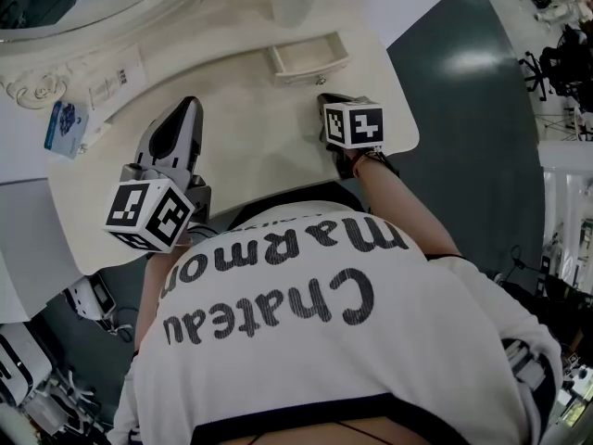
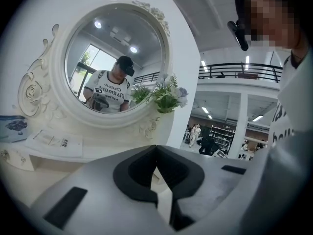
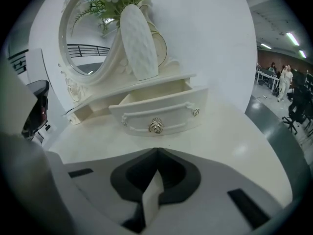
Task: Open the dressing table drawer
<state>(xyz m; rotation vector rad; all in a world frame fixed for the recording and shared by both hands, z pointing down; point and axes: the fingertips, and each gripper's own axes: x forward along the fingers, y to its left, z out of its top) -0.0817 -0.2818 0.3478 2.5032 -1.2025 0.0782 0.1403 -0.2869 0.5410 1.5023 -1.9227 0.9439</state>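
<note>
Small cream drawer (image 3: pixel 156 112) with a curved front, rope moulding and a metal rose knob (image 3: pixel 156 126) is pulled out of its housing at the back of the glossy cream counter (image 1: pixel 250 170). My right claw (image 3: pixel 156 153) is pressed together and empty, near the drawer front but apart from it, with smooth counter between. My left claw (image 2: pixel 156 148) is also pressed together, well left of the drawer. A white quilted oval vase (image 3: pixel 139 40) stands above the drawer.
</note>
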